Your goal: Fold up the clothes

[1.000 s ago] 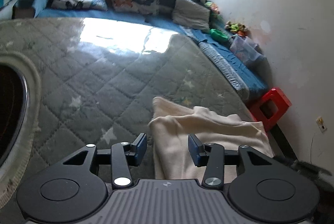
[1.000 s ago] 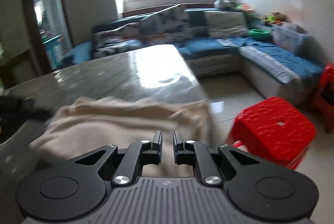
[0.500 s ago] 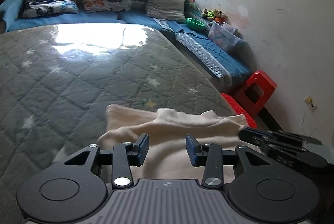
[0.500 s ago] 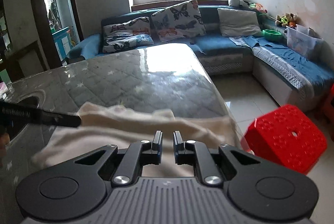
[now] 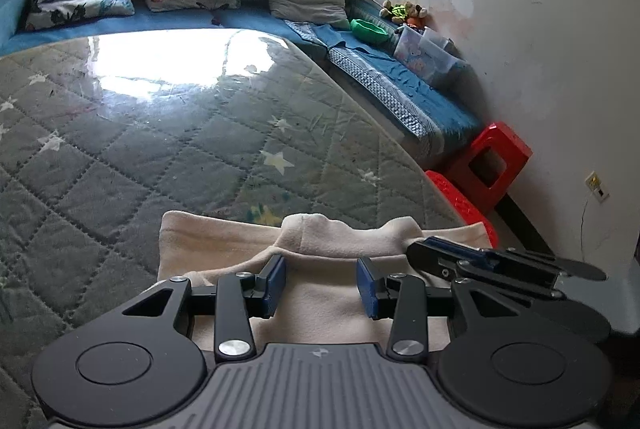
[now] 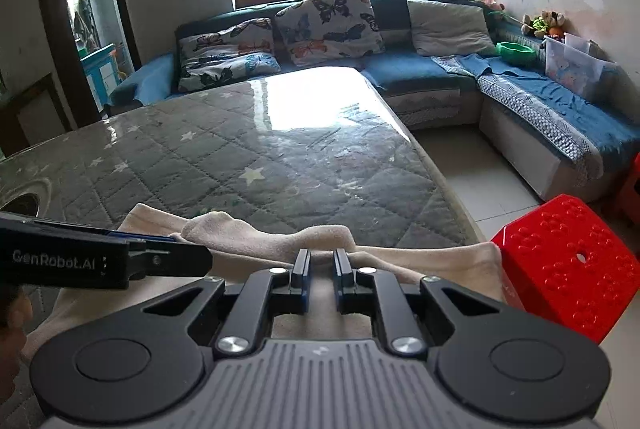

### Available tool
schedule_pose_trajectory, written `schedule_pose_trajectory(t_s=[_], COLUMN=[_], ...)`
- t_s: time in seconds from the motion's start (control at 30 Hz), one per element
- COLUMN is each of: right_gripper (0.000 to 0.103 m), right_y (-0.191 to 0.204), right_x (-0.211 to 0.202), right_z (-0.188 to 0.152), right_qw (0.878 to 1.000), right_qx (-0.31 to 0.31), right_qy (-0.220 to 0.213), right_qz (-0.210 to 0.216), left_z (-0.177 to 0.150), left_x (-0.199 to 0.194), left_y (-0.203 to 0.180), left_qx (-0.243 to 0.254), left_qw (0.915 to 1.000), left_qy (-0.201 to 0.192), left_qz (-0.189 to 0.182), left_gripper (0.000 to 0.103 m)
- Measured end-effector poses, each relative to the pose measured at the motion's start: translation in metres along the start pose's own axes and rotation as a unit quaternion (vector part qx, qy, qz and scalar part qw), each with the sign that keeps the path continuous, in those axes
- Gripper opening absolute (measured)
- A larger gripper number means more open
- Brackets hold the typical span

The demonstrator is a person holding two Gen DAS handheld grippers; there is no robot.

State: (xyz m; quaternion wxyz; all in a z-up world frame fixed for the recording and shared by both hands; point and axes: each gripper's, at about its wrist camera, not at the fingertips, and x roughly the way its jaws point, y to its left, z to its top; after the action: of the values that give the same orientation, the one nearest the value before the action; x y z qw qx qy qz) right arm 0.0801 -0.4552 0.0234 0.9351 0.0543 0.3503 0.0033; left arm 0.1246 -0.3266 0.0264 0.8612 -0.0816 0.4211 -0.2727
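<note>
A cream fleece garment (image 5: 320,261) lies folded at the near edge of the grey quilted table (image 5: 168,157). My left gripper (image 5: 322,287) is open, its blue pads apart just above the cloth. My right gripper (image 6: 321,271) has its jaws nearly closed, pinching a raised fold of the same garment (image 6: 288,237). The right gripper also shows in the left wrist view (image 5: 416,251), at the garment's right edge. The left gripper reaches in from the left in the right wrist view (image 6: 204,261).
A blue corner sofa (image 6: 440,77) with butterfly cushions (image 6: 328,25) runs behind and to the right of the table. Red plastic stools (image 6: 564,261) stand on the tiled floor by the table's right edge. A round dark opening (image 6: 20,205) lies at the table's left.
Both grippers have moved forward and settled over the garment. The right gripper now pinches a fold at the garment's far edge. The left gripper has stayed open.
</note>
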Motion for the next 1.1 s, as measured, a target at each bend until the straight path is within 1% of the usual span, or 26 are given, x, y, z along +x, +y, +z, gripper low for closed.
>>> schedule_pose_trajectory(t_s=[0.07, 0.13, 0.2, 0.27, 0.3, 0.33, 0.43, 0.47, 0.53, 0.63, 0.77, 0.8, 0.9, 1.0, 1.07, 1.1], right_gripper=[0.013, 0.019, 0.023, 0.026, 0.03, 0.031, 0.032, 0.033, 0.038, 0.04, 0.042, 0.043, 0.045, 0.047, 0.051, 0.054], right_y=[0.001, 0.002, 0.003, 0.005, 0.006, 0.007, 0.008, 0.01, 0.014, 0.02, 0.023, 0.023, 0.026, 0.029, 0.03, 0.03], right_x=[-0.003, -0.008, -0.014, -0.018, -0.02, -0.022, -0.032, -0.036, -0.043, -0.058, -0.076, -0.078, -0.08, -0.083, -0.087, -0.088], right_z=[0.0, 0.001, 0.001, 0.0, -0.001, -0.003, -0.008, -0.011, -0.016, -0.026, -0.042, -0.046, -0.057, -0.062, -0.063, -0.065], right_qw=[1.0, 1.0, 1.0, 1.0, 1.0, 1.0, 1.0, 1.0, 1.0, 1.0, 0.999, 0.999, 0.999, 0.999, 0.999, 0.999], right_qx=[-0.003, -0.003, -0.002, -0.003, -0.004, -0.003, 0.001, -0.002, -0.011, -0.023, -0.023, -0.024, -0.032, -0.034, -0.027, -0.026], right_qy=[-0.001, -0.006, -0.011, -0.012, -0.013, -0.013, -0.012, -0.011, -0.012, -0.015, -0.023, -0.024, -0.021, -0.026, -0.032, -0.033], right_qz=[-0.001, -0.004, -0.004, -0.006, -0.008, -0.009, -0.002, 0.001, 0.004, 0.01, 0.014, 0.012, 0.0, -0.01, -0.008, -0.008], left_z=[0.0, -0.001, -0.003, -0.005, -0.007, -0.008, -0.014, -0.017, -0.023, -0.036, -0.052, -0.056, -0.065, -0.069, -0.073, -0.074], left_x=[-0.002, -0.004, -0.007, -0.011, -0.013, -0.016, -0.025, -0.029, -0.037, -0.05, -0.064, -0.065, -0.064, -0.066, -0.069, -0.07], left_y=[0.0, -0.002, -0.005, -0.009, -0.011, -0.013, -0.018, -0.019, -0.022, -0.022, -0.02, -0.019, -0.018, -0.018, -0.019, -0.02], left_qx=[-0.001, 0.002, 0.005, 0.009, 0.013, 0.017, 0.032, 0.036, 0.043, 0.051, 0.053, 0.056, 0.057, 0.057, 0.061, 0.061], left_qw=[1.0, 1.0, 0.9999, 0.9999, 0.9998, 0.9996, 0.999, 0.9989, 0.9985, 0.9979, 0.9971, 0.9968, 0.9962, 0.9961, 0.9955, 0.9954], left_qy=[-0.001, -0.002, -0.003, -0.003, -0.004, -0.005, -0.008, -0.009, -0.013, -0.022, -0.034, -0.037, -0.031, -0.032, -0.037, -0.037], left_qz=[0.002, 0.004, 0.009, 0.014, 0.017, 0.019, 0.029, 0.03, 0.032, 0.033, 0.042, 0.045, 0.058, 0.059, 0.062, 0.064], left_gripper=[0.043, 0.044, 0.044, 0.047, 0.048, 0.049, 0.053, 0.053, 0.053, 0.053, 0.053, 0.055, 0.055, 0.057, 0.059, 0.059])
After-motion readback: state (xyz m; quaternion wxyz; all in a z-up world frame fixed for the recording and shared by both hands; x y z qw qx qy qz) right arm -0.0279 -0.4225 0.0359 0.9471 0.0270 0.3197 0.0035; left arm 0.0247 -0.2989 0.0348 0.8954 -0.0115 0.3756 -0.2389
